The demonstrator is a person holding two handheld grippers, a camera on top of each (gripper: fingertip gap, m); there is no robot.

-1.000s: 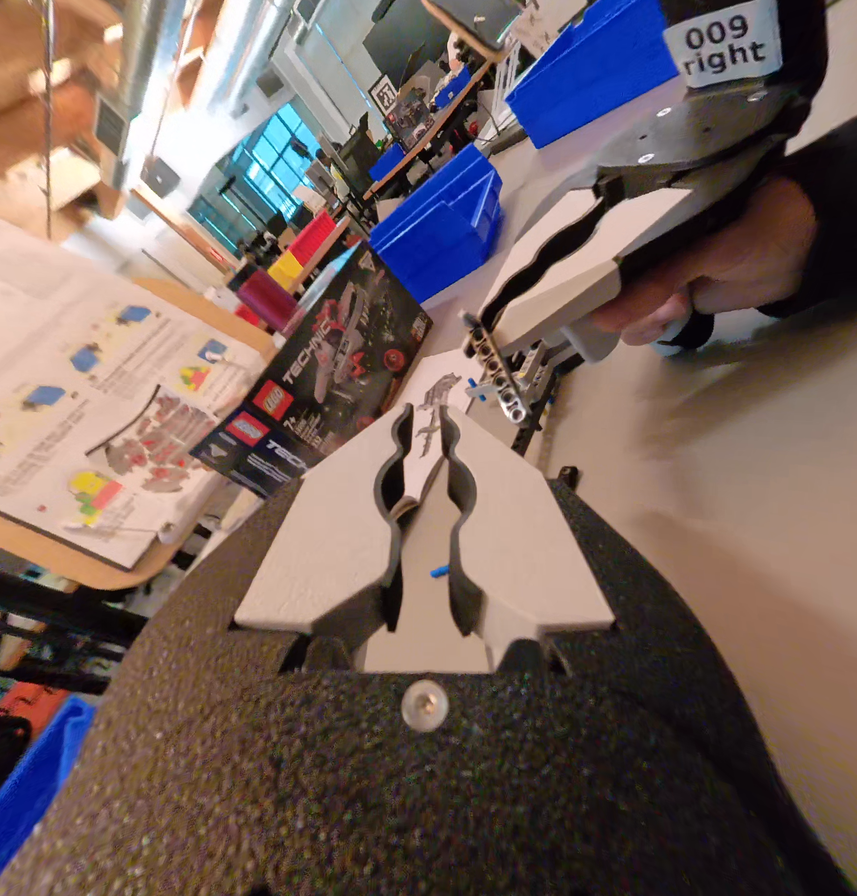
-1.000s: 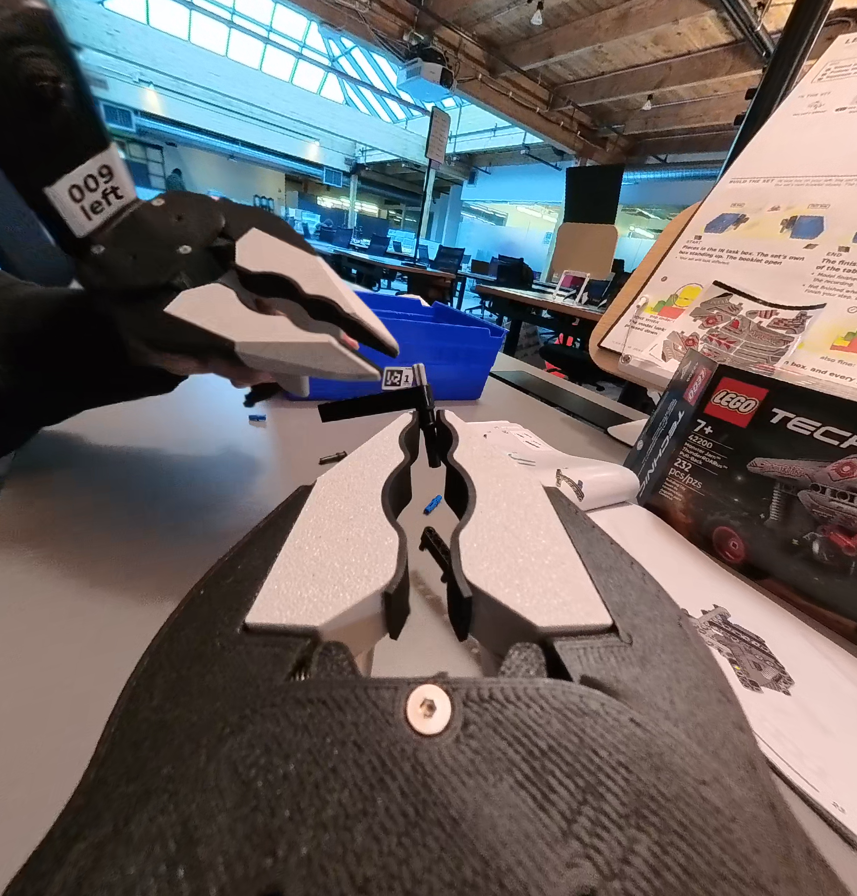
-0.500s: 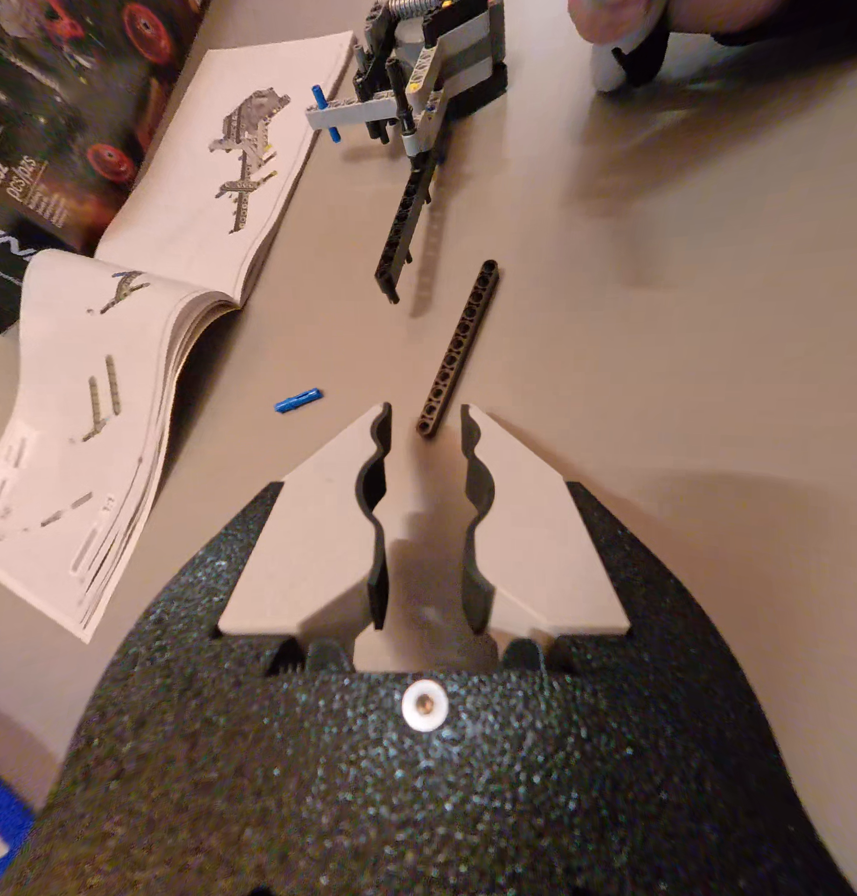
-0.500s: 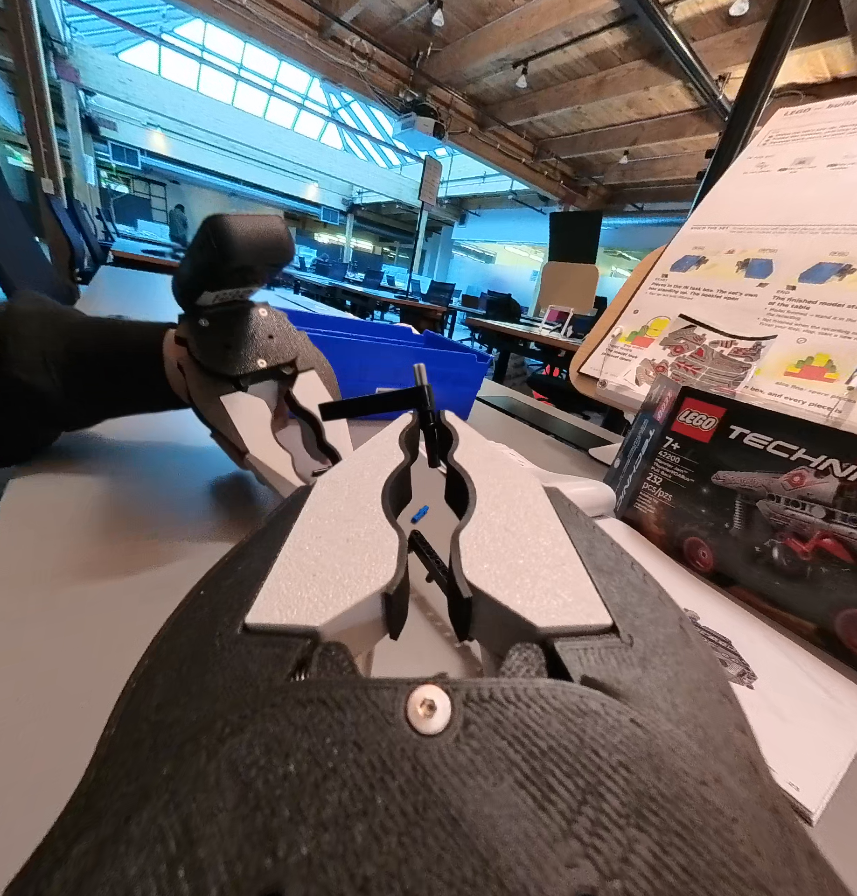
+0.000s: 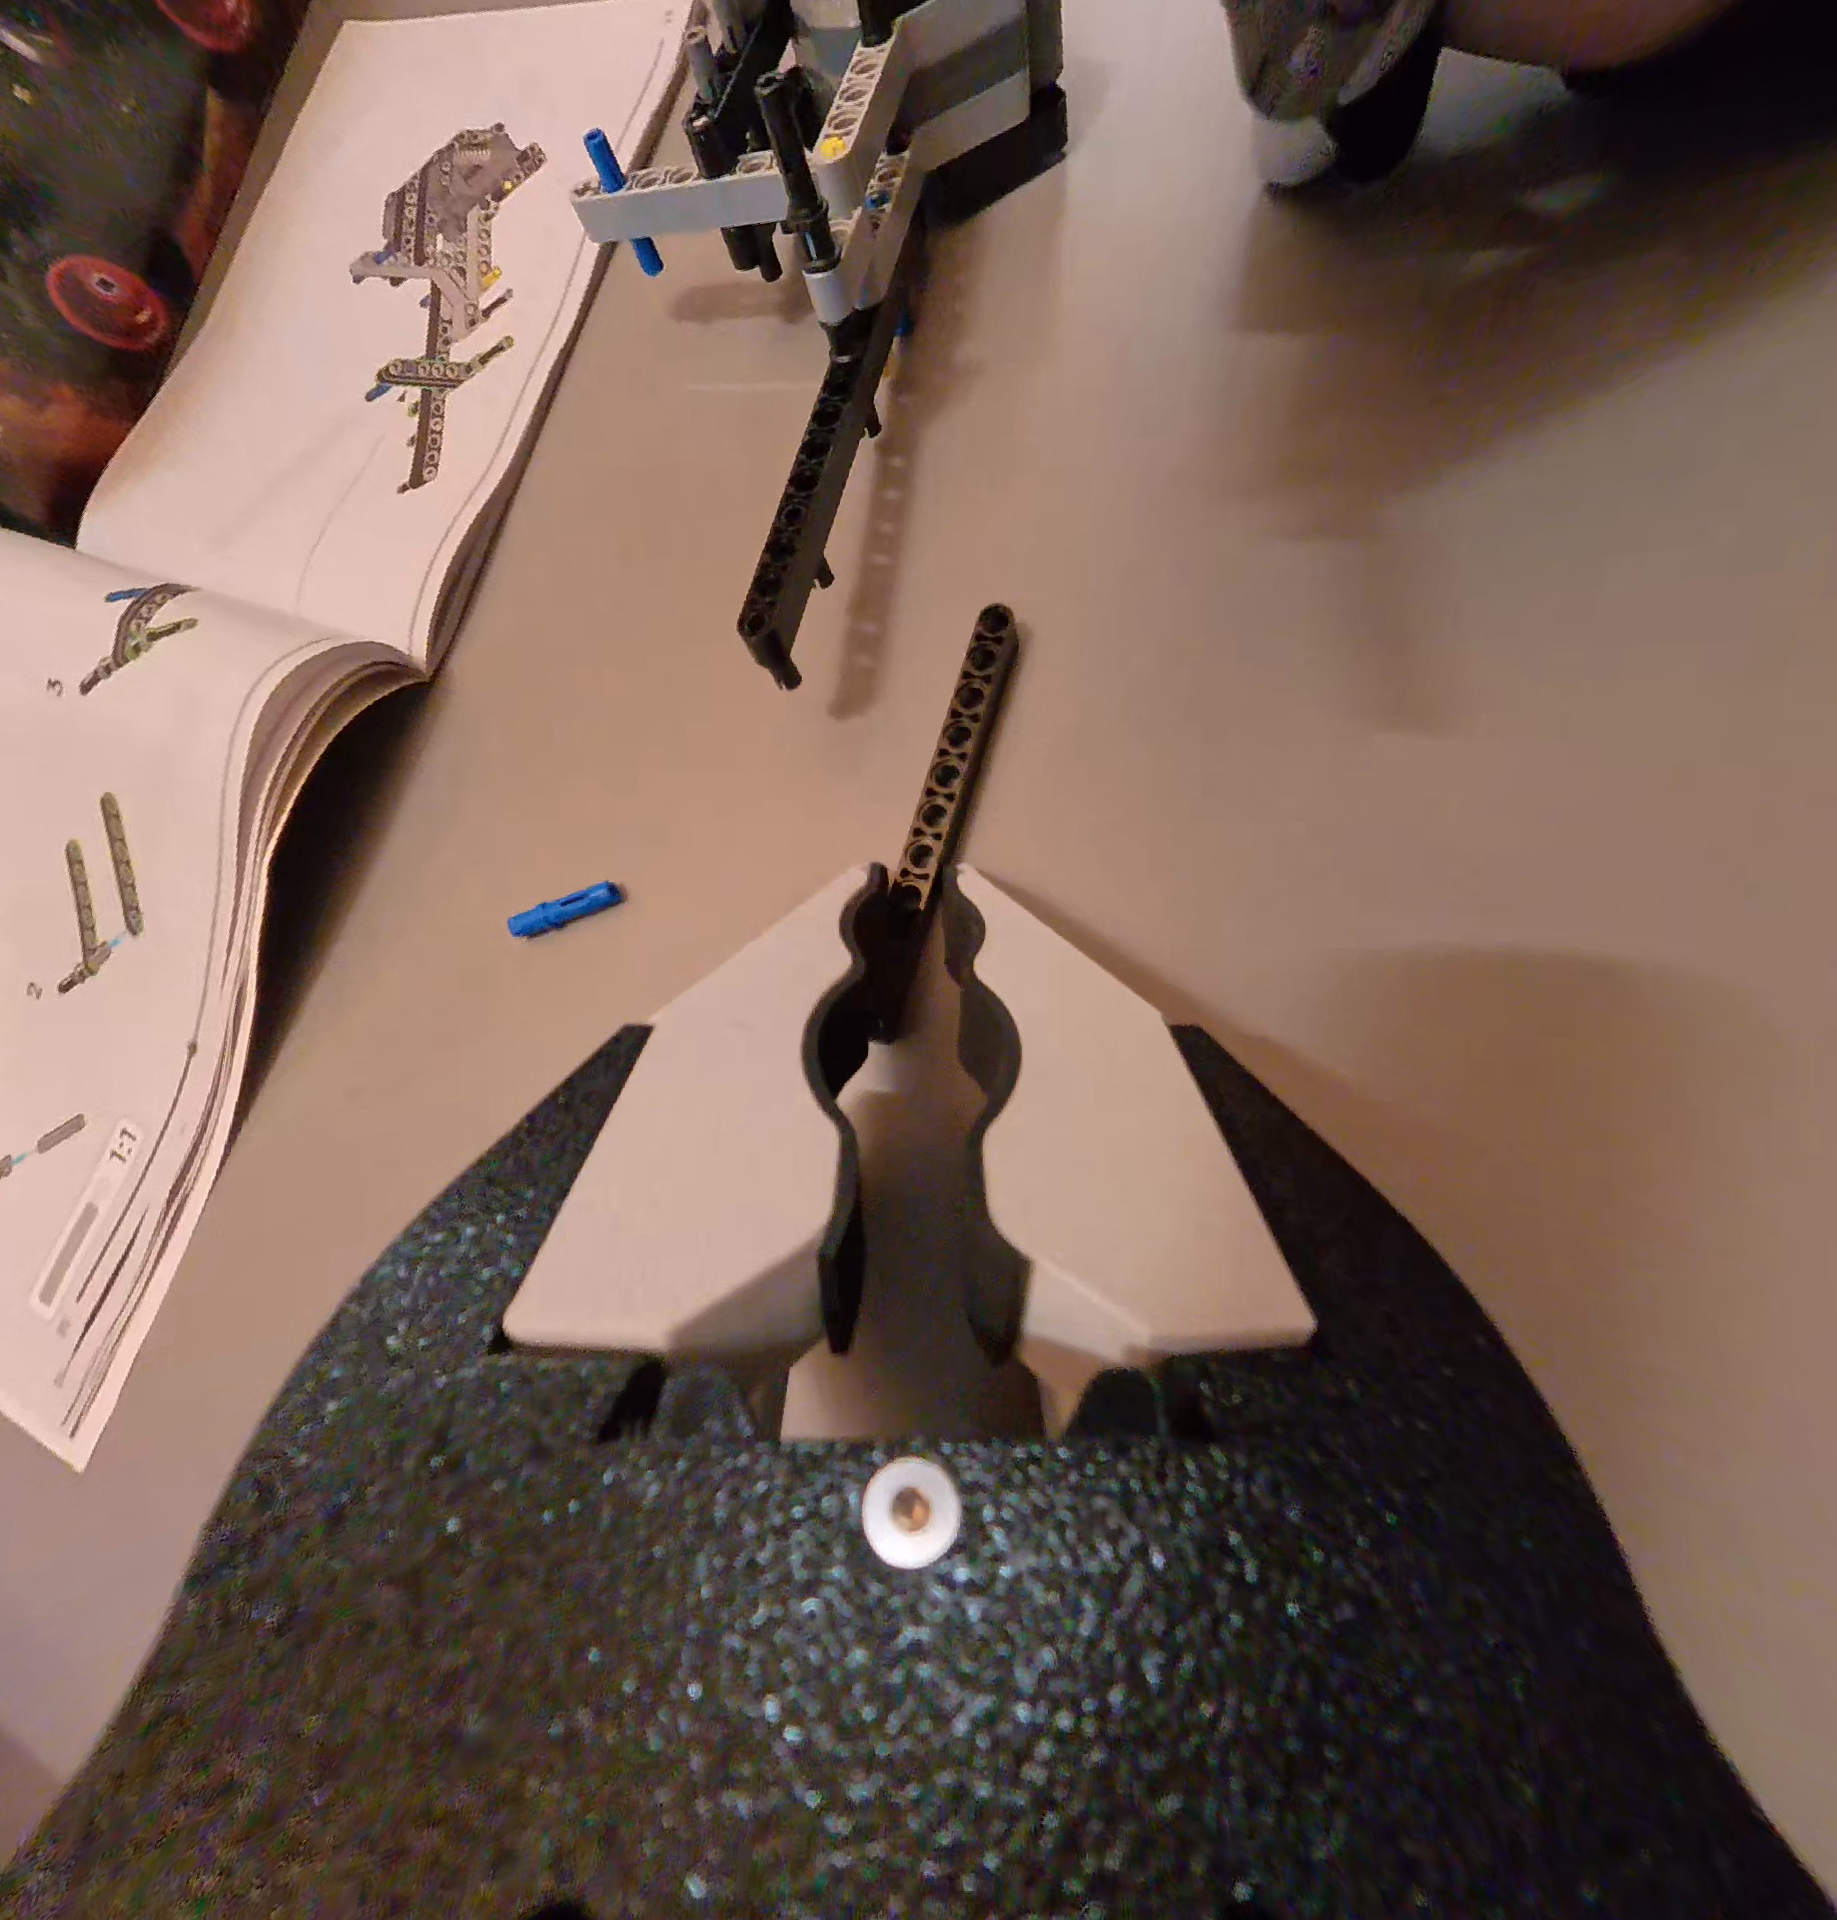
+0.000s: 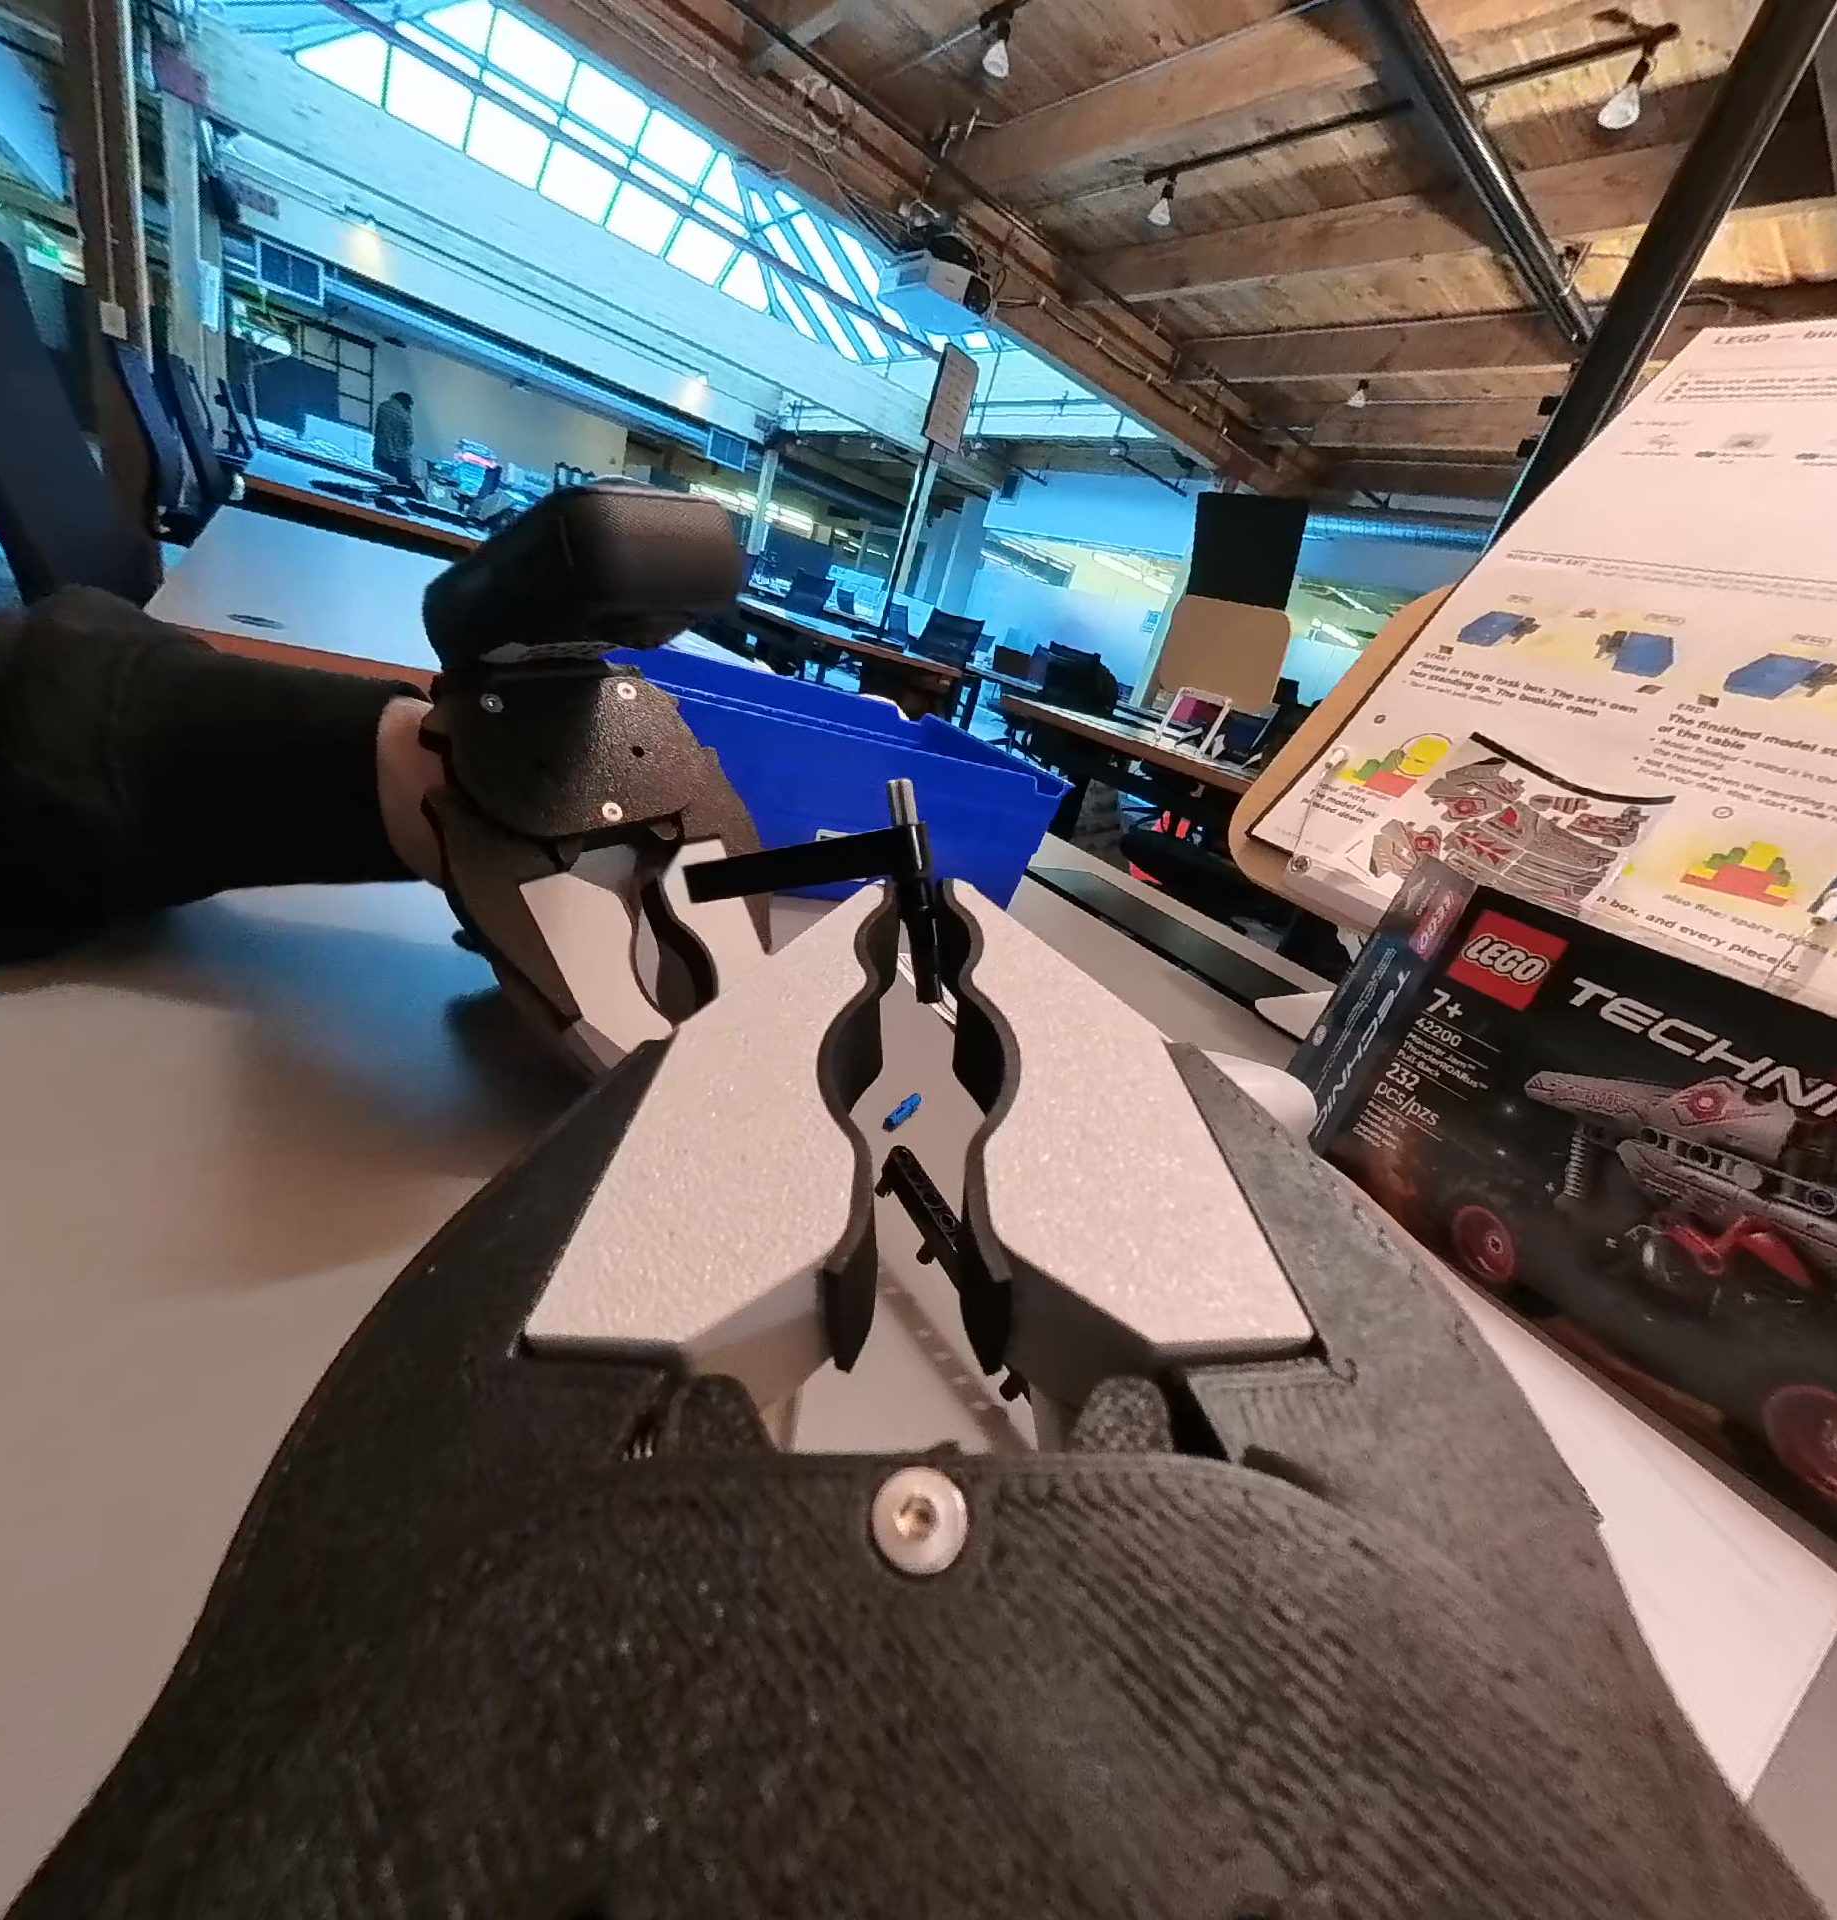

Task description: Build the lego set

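**Black beam pinched at the left gripper's tips**

Grey tabletop (image 5: pixel 1413 727) fills the left wrist view. The left gripper (image 5: pixel 909 883) points down at it, its pale fingers closed together on the near end of a loose black beam (image 5: pixel 955 748) with a row of holes; the beam's far end reaches away across the table. Left of it lies a small blue pin (image 5: pixel 566 909). Farther off sits the partly built model (image 5: pixel 831 177), grey and black, with a long black beam reaching toward the camera. An open instruction booklet (image 5: pixel 270 520) lies at the left.

In the right wrist view, the right gripper (image 6: pixel 919 920) is clamped on a thin black axle piece (image 6: pixel 914 883) that stands up between its tips with a crossbar pointing left. The left gripper shows beyond it, tilted down to the table. A blue bin (image 6: pixel 872 790) stands behind, and the set's box (image 6: pixel 1620 1122) at the right.
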